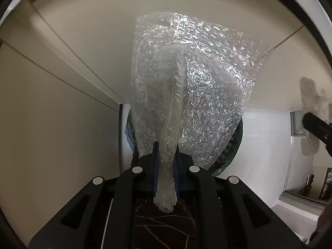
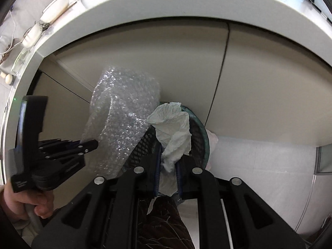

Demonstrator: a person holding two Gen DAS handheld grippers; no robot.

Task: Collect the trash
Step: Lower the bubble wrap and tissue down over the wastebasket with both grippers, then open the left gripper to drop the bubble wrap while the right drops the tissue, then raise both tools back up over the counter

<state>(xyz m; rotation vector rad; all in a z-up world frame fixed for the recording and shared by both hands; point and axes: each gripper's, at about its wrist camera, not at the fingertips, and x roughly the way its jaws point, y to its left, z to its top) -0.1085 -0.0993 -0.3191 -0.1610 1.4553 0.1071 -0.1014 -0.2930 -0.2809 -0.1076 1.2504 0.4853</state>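
Observation:
My left gripper is shut on a sheet of clear bubble wrap, which stands up in front of the camera and hides most of a dark mesh waste basket behind it. In the right wrist view the left gripper holds the bubble wrap just left of the basket. My right gripper is shut on a crumpled white paper tissue, held over the basket's mouth. The tissue also shows at the right edge of the left wrist view.
Beige cabinet doors stand behind the basket, under a white counter edge. A white tiled floor lies to the right. Small items sit on the counter at the upper left. A dark patterned cloth lies below my grippers.

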